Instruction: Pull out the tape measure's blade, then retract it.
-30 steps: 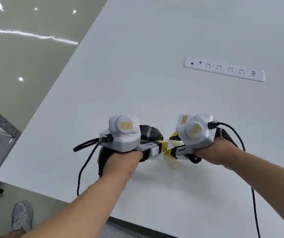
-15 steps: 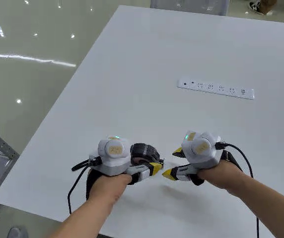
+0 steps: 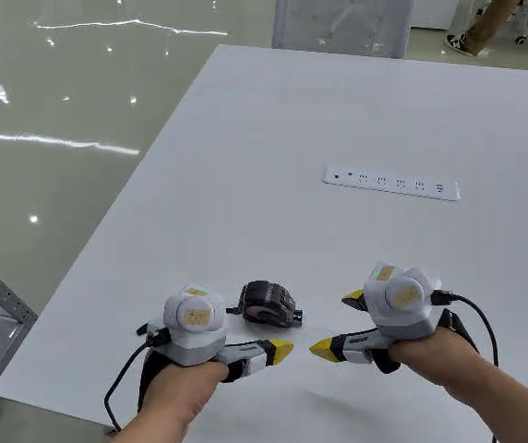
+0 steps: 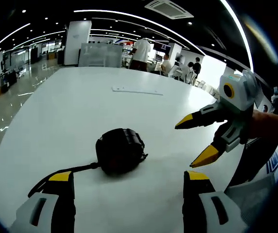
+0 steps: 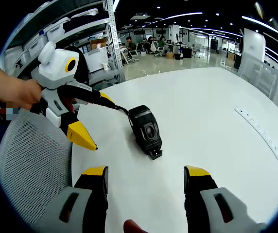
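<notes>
Left gripper [image 4: 127, 180] sits just left of the tape measure [image 3: 267, 302], jaws spread wide, gripping nothing. The black tape measure lies free on the white table [image 3: 273, 138], blade tucked in. Just right of it, the right gripper [image 3: 336, 323] hovers, jaws spread too.

The left gripper [image 5: 97, 120] and right gripper [image 4: 185, 145] have rounded white housings behind black, yellow-tipped jaws; black cables [image 3: 482, 325] trail rearward.
</notes>
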The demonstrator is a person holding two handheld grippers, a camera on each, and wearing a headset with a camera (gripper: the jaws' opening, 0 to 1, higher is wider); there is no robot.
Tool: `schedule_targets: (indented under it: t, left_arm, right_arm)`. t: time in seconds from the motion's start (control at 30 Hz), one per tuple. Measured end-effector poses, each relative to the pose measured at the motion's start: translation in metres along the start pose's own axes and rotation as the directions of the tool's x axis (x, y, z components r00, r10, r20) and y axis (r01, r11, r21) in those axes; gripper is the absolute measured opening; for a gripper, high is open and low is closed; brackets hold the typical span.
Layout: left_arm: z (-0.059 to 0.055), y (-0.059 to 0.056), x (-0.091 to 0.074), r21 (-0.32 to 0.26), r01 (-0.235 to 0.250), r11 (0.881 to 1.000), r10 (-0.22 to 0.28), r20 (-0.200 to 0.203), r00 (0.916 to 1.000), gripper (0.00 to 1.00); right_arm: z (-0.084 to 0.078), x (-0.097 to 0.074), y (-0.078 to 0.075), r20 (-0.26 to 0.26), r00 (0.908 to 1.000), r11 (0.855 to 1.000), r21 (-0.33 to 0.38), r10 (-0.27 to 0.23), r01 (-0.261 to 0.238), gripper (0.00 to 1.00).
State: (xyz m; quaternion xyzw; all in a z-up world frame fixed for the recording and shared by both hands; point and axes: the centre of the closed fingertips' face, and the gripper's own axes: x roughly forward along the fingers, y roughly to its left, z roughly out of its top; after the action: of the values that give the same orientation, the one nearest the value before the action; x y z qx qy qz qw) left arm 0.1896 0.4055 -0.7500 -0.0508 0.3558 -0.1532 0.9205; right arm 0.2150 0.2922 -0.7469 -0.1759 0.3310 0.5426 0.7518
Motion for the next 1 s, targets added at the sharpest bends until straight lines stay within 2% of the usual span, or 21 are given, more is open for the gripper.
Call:
schedule_targets:
  t: [0.2, 0.43, 0.73, 0.93, 1.0]
  left_arm:
    - [0.003, -0.005, -0.013, 0.021, 0.021, 1.000, -0.021, 0.010, 0.9997, 0.94]
    - [0.008, -0.011, -0.026, 0.065, 0.034, 0.997, -0.035, 0.018, 0.9992, 0.99]
    - [0.003, -0.015, -0.050, 0.100, 0.063, 0.993, -0.064, 0.000, 0.9980, 1.00]
    - [-0.001, -0.016, -0.065, 0.126, 0.076, 0.989, -0.074, -0.018, 0.9971, 1.00]
    - [-0.001, -0.016, -0.071, 0.131, 0.076, 0.988, -0.076, -0.012, 0.9971, 1.00]
  right_arm:
    - [0.004, -0.021, 0.011, 0.036, 0.9991, 1.000, 0.022, -0.023, 0.022, 0.65]
    - [0.002, -0.040, 0.022, 0.050, 0.9983, 0.998, 0.062, -0.029, 0.026, 0.72]
    - [-0.001, -0.069, 0.026, 0.082, 0.9929, 0.988, 0.135, -0.086, 0.075, 0.81]
    - [-0.004, -0.088, 0.034, 0.091, 0.9896, 0.977, 0.192, -0.111, 0.092, 0.87]
    - [-0.006, -0.094, 0.037, 0.094, 0.9885, 0.974, 0.204, -0.118, 0.097, 0.88]
